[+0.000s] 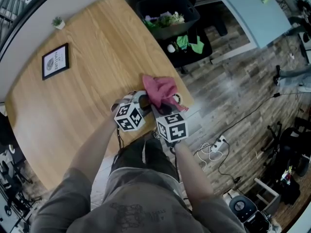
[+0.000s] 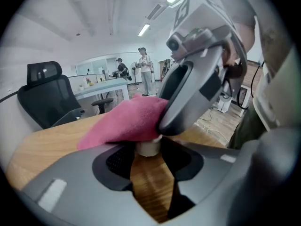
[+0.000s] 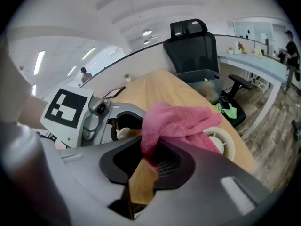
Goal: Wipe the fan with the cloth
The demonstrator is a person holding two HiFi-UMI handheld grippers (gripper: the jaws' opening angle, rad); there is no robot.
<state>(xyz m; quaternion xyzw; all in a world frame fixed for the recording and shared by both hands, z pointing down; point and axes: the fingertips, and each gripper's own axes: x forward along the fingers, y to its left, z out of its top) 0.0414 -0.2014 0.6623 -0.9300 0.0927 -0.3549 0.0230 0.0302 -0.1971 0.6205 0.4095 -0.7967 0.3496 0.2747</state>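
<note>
The small white plastic fan (image 1: 178, 99) lies near the right edge of the light wooden table (image 1: 87, 81), mostly covered by the pink terry cloth (image 1: 159, 89). Only 1 curved piece of its rim shows in the right gripper view. The right gripper (image 3: 153, 157) pinches a fold of the cloth between nearly closed jaws. The left gripper (image 2: 148, 150), just beside it, has narrow jaws clamped on the fan's white stem. A black framed picture (image 1: 55, 61) lies well apart.

Framed picture (image 1: 55, 61) and tiny potted plant (image 1: 58, 22) on wooden table (image 1: 92, 52), black bin (image 1: 167, 16) beside it
</note>
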